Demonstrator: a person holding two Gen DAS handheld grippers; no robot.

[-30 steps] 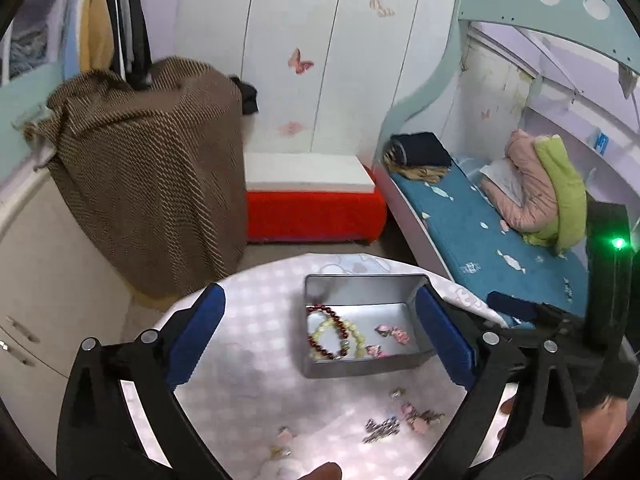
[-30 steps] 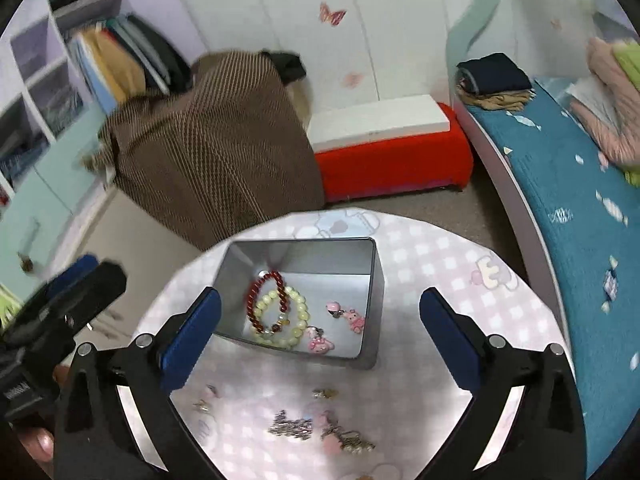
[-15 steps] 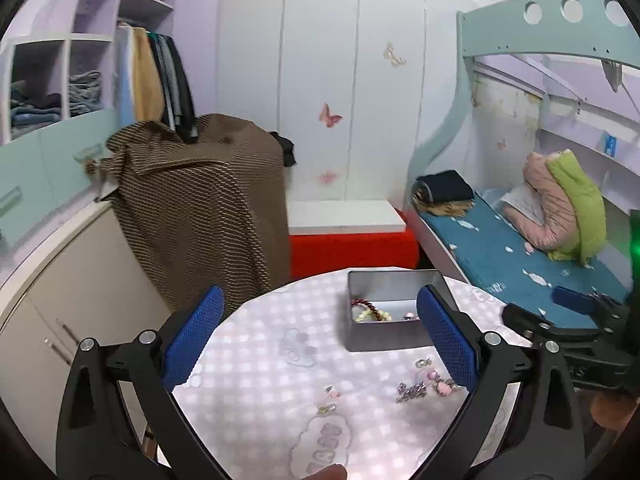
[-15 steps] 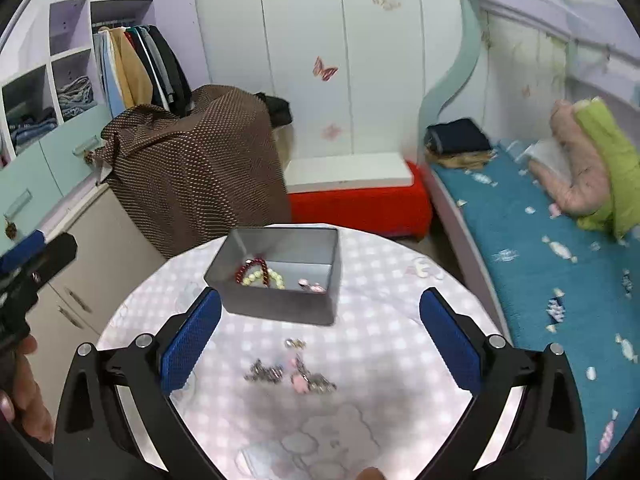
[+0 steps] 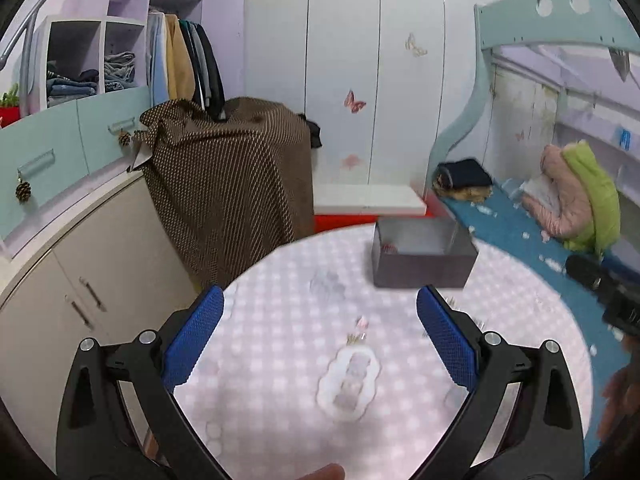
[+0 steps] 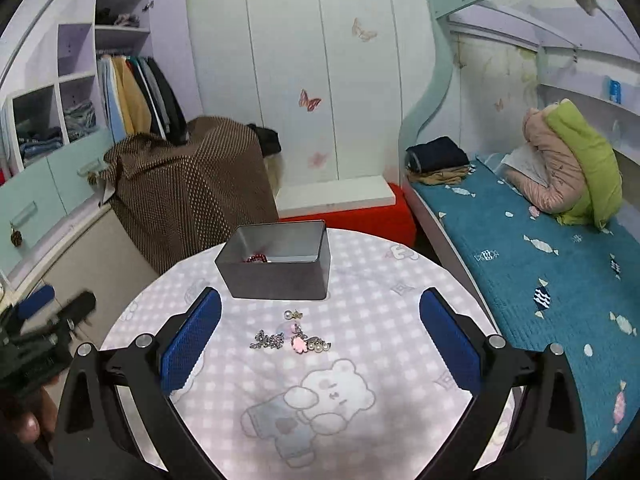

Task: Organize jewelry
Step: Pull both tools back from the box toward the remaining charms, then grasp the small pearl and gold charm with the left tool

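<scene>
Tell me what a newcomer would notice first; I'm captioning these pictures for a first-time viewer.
The grey tin at the far side of the round table, with red beads showing inside. Then the loose trinkets on the pink checked cloth in front of it, between the open right hand-held gripper's blue pads.

No text or label can be read
</scene>
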